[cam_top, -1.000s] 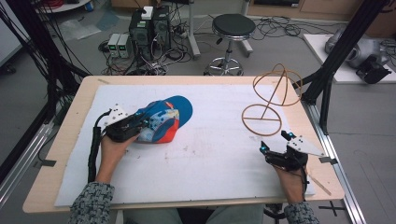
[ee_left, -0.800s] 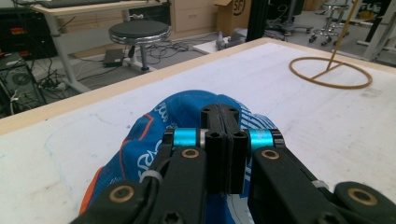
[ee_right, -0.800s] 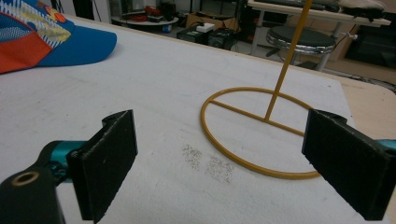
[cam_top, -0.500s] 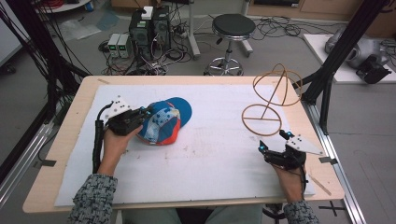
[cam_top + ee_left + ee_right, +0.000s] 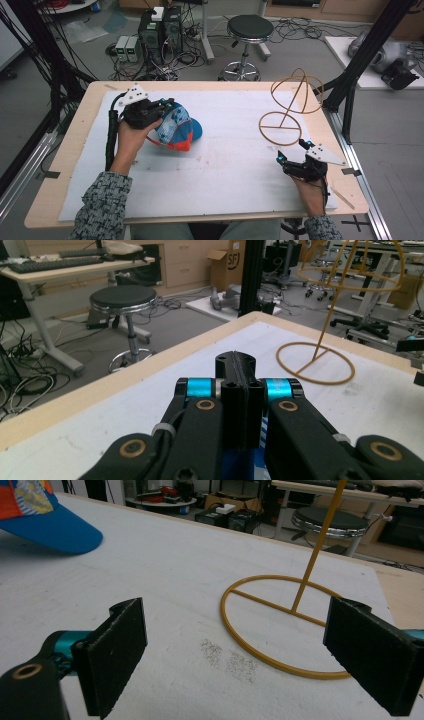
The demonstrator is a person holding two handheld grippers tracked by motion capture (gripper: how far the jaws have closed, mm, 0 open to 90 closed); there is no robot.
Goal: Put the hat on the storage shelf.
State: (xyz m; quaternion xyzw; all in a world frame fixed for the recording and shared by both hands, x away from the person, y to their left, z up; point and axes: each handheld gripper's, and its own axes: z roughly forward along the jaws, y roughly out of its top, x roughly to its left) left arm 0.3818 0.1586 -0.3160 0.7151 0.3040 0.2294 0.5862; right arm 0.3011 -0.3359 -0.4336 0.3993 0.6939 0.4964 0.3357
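A blue and orange patterned cap [image 5: 179, 129] is held tilted over the left part of the white mat. My left gripper [image 5: 162, 107] is shut on the cap's rear edge. In the left gripper view its jaws [image 5: 235, 362] are pressed together, with blue fabric [image 5: 240, 462] just below them. A yellow wire stand [image 5: 290, 107] with a ring base stands at the far right. My right gripper [image 5: 291, 150] rests near the front of that base and is open. In the right gripper view [image 5: 247, 645] the ring base [image 5: 280, 662] lies between the wide-apart jaws, and the cap's blue brim [image 5: 55, 530] is at upper left.
A white mat [image 5: 225, 175] covers the wooden table [image 5: 75, 150]. A black frame post [image 5: 360, 65] rises at the table's far right corner. A stool [image 5: 247, 30] and computer boxes [image 5: 160, 30] stand on the floor beyond the far edge.
My left gripper has moved toward the far side of the table and turned, taking the cap with it and tilting it. The right gripper has stayed where it was.
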